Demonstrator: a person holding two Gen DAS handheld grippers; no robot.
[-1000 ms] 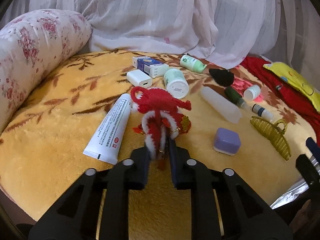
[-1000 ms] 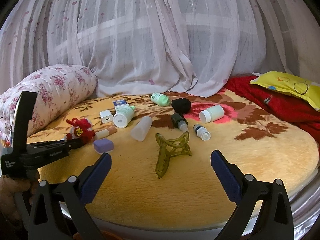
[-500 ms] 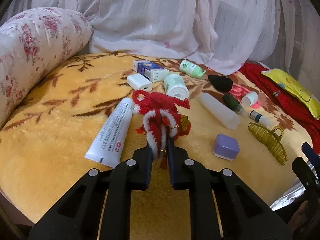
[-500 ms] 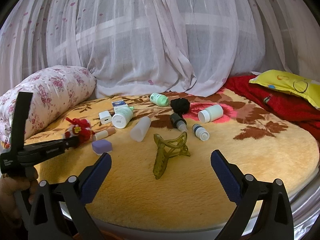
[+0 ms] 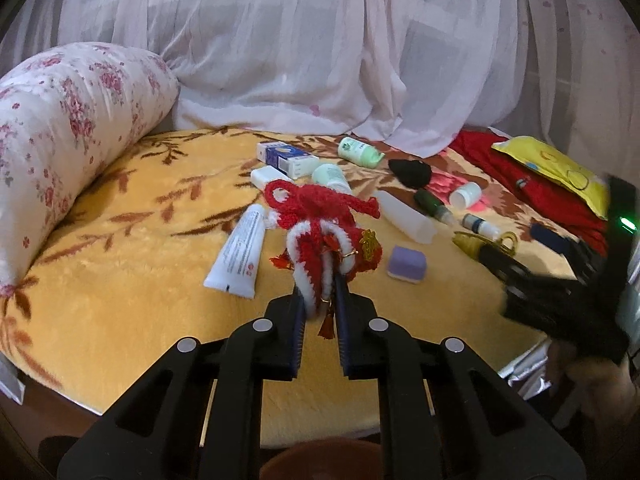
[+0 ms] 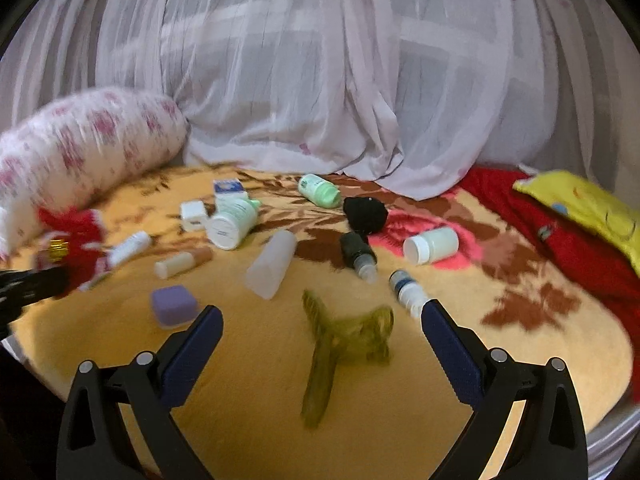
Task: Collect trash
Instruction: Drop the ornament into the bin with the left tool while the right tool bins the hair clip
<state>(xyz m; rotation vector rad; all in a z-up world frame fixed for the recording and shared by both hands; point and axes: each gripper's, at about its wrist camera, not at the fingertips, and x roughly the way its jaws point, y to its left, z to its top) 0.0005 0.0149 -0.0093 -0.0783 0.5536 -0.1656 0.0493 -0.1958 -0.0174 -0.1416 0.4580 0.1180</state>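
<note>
Red-and-white knitted yarn ornament is pinched between the clenched black left gripper, angled downward, beside the white tube. Right gripper, blue pads spread wide, hovers empty over the olive plastic hair claw, right of that tube.

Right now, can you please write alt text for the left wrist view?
The left tool is shut on a red and white knitted ornament above a yellow blanket. A white tube, a purple case and small bottles lie behind it.
</note>
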